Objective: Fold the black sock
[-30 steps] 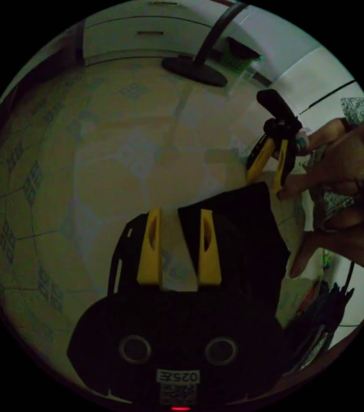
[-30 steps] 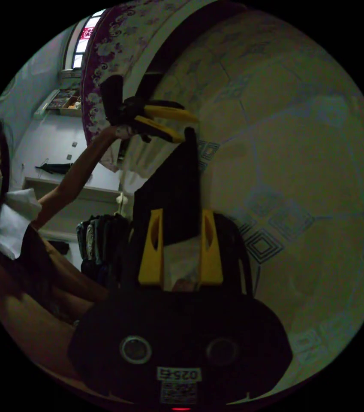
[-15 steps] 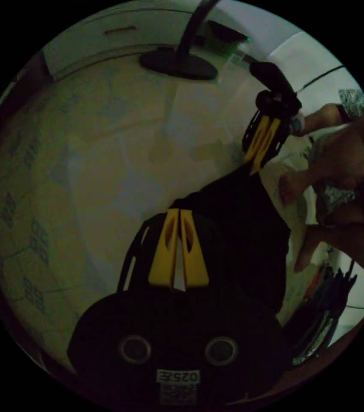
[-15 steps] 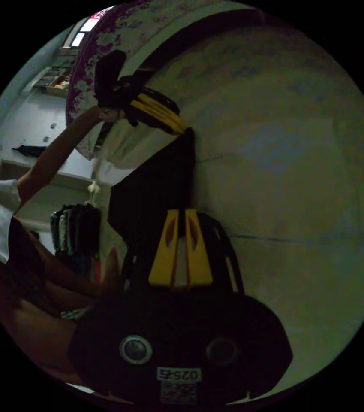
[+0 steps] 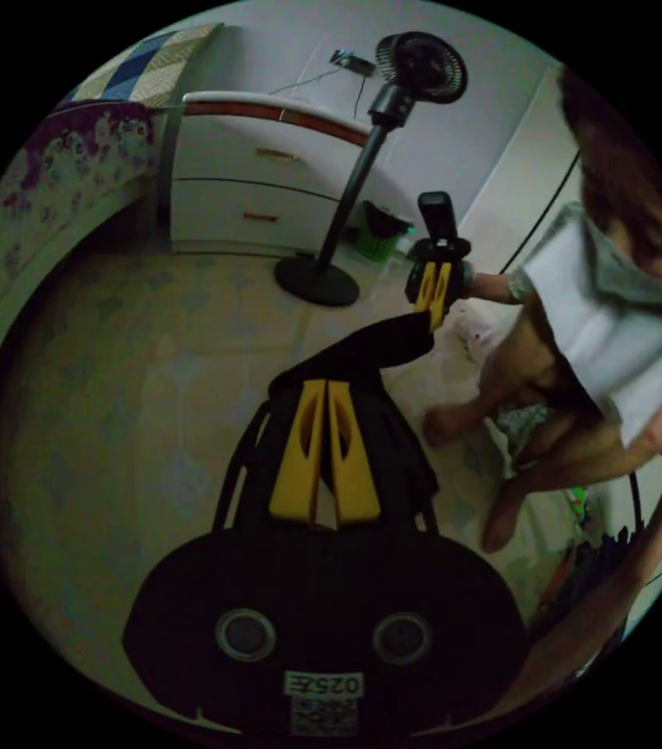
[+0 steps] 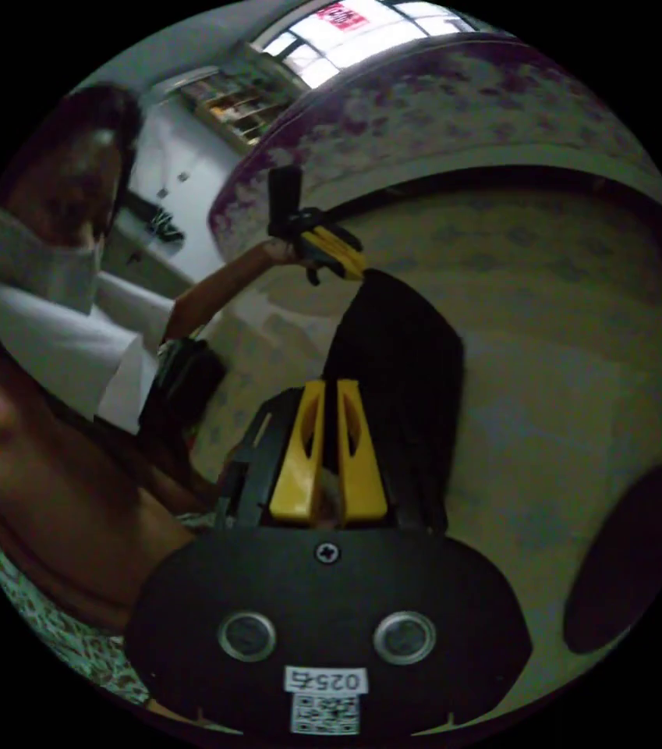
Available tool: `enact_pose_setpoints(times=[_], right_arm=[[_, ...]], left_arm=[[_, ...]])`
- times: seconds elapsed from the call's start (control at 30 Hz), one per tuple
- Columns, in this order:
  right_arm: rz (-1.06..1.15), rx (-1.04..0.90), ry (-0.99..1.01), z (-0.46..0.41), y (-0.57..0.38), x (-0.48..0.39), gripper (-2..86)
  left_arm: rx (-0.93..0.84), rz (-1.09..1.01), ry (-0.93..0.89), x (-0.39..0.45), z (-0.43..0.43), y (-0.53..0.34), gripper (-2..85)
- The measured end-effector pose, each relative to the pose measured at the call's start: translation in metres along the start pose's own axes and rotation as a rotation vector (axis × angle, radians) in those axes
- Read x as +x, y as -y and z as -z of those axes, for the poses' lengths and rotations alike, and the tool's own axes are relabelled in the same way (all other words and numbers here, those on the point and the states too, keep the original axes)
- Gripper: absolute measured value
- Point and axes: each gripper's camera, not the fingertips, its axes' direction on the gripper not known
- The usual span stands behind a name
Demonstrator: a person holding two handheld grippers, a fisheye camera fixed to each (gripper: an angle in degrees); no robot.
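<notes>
Black sock (image 5: 381, 353) now lifted off tiled floor (image 5: 136, 406), left gripper (image 5: 324, 390) and right gripper (image 6: 329, 390) each clenched on one end, standing fan (image 5: 362, 156), drawers (image 5: 260, 187), bed (image 6: 455, 125).

Open floor (image 5: 151, 406) lies beneath the held sock (image 5: 369, 351), hemmed by the bed (image 6: 455, 133) along one edge, the fan base (image 5: 316, 281) and drawers (image 5: 260, 195) beyond, and the person's legs (image 5: 549, 460).

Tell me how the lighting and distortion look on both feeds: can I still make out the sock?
Left gripper view: dim, greenish, strong fisheye bending at the rim; the black sock merges with the left gripper's dark body. Right gripper view: a bright window blows out up top, while the sock stands out as a silhouette against the pale floor.
</notes>
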Motion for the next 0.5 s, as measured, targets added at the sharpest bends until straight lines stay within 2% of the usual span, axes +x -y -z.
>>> enact_pose_setpoints(times=[0.13, 0.2, 0.33, 0.43, 0.5], right_arm=[[0.047, -0.097, 0.095, -0.094, -0.006, -0.047, 1.1], [0.079, -0.155, 0.042, -0.16, -0.016, -0.065, 1.5], [0.137, -0.263, -0.036, -0.232, -0.029, -0.077, 3.0], [0.113, -0.253, 0.105, -0.249, -0.019, -0.082, 8.2], [0.088, -0.29, 0.313, -0.262, -0.009, -0.088, 15.1]], left_arm=[[-0.054, 0.073, 0.025, 0.062, 0.032, -0.079, -0.9], [-0.048, 0.207, 0.043, 0.086, 0.037, -0.129, -0.9], [0.035, 0.393, -0.014, 0.109, 0.039, -0.183, -0.8], [0.096, 0.492, -0.026, 0.136, 0.059, -0.209, -0.2], [0.234, 0.612, -0.036, 0.16, 0.092, -0.231, 3.2]])
